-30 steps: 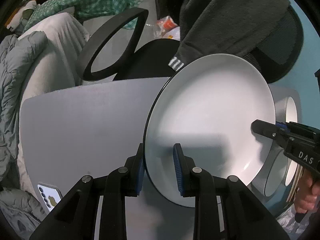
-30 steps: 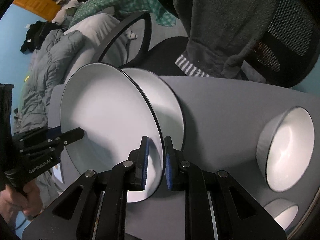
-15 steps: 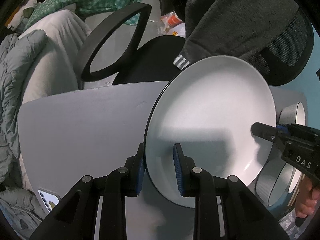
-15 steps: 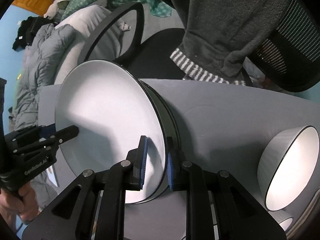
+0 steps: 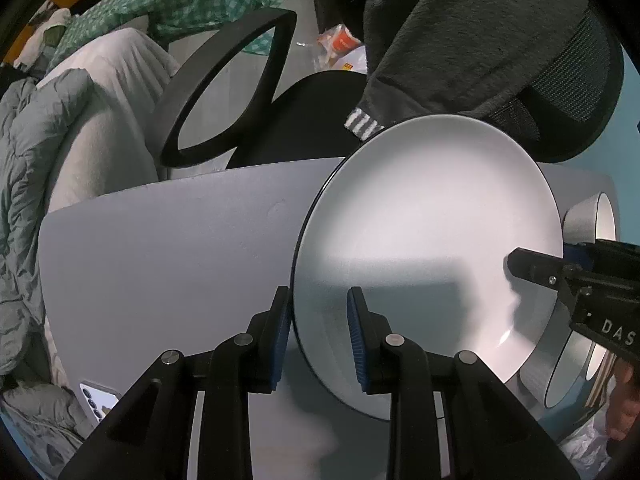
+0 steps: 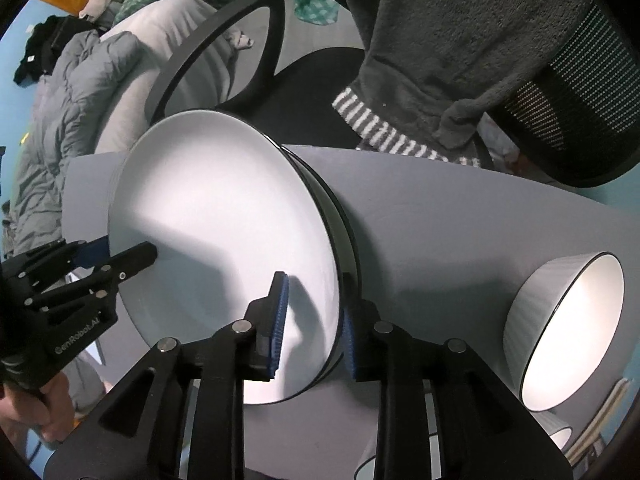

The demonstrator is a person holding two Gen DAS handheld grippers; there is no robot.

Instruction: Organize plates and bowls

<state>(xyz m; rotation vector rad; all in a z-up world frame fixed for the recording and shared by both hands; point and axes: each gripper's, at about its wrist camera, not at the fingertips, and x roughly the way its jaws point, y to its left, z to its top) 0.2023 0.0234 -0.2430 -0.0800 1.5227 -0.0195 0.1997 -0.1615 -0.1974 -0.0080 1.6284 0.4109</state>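
A white plate (image 5: 432, 240) with a dark rim lies on top of a second plate (image 6: 349, 236) on the grey table (image 5: 160, 260). My left gripper (image 5: 318, 336) is shut on the top plate's left rim; the right wrist view shows it at the far side (image 6: 132, 256). My right gripper (image 6: 314, 328) straddles the opposite rim of that plate (image 6: 224, 216). Its jaws are opening, and the inner pad stands off the plate's face. In the left wrist view it reaches in from the right (image 5: 520, 264).
A white bowl (image 6: 568, 332) with a grey outside sits to the right of the stack, with another bowl (image 6: 556, 432) nearer me. A phone (image 5: 98, 398) lies at the table's left corner. An office chair (image 5: 224, 92) and a person's dark sweater (image 5: 460, 40) lie beyond the far edge.
The top plate has come down from a tilted hover onto the plate beneath it. My right gripper's jaws have spread off the rim. The left grip looks the same.
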